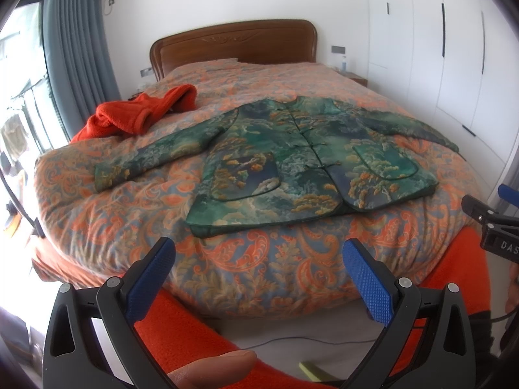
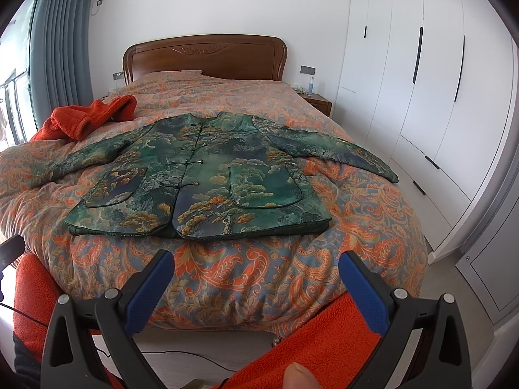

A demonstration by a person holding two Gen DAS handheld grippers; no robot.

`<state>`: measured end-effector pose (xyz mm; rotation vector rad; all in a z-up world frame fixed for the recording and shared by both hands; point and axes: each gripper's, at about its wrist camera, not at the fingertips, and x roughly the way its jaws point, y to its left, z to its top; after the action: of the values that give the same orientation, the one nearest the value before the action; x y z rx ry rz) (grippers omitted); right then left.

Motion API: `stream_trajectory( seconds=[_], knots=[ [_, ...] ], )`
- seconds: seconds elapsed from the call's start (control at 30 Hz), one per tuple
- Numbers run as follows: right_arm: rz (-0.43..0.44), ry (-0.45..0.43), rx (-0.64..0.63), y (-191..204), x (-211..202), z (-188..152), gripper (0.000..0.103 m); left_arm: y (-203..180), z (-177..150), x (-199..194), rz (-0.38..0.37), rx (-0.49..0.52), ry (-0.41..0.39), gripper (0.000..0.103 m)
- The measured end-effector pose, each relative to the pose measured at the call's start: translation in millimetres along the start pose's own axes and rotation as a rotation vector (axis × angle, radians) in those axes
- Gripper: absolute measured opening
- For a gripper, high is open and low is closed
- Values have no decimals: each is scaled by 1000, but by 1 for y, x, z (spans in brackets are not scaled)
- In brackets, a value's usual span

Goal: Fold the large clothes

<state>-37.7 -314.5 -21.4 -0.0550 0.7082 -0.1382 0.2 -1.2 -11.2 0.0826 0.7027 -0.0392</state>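
Observation:
A green padded jacket (image 1: 292, 159) (image 2: 207, 178) with a tree and cloud print lies flat on the bed, front up, buttoned, both sleeves spread out sideways and its hem toward me. My left gripper (image 1: 259, 259) hangs open at the foot of the bed, short of the hem, with nothing between its blue pads (image 1: 369, 285). My right gripper (image 2: 256, 272) is open too, empty, in front of the hem's middle. Part of the right gripper's body (image 1: 493, 227) shows at the right edge of the left wrist view.
The bed's orange paisley quilt (image 1: 129, 214) (image 2: 356, 227) lies under the jacket. A crumpled orange fleece garment (image 1: 139, 113) (image 2: 84, 116) sits at the far left. White wardrobe doors (image 2: 421, 81) line the right; a wooden headboard (image 2: 204, 55) and nightstand (image 2: 319, 100) stand behind. Orange sleeves (image 2: 324, 340) frame the grippers.

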Motion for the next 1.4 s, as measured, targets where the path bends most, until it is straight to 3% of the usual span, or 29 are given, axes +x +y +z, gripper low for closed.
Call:
stream_trajectory(
  seconds=[0.93, 1.4],
  knots=[
    [-4, 8, -4, 4, 3, -1, 103, 7, -2, 3, 17, -1, 1, 103],
    [-34, -29, 2, -5, 7, 11, 103, 9, 5, 4, 109, 37, -53, 103]
  ],
)
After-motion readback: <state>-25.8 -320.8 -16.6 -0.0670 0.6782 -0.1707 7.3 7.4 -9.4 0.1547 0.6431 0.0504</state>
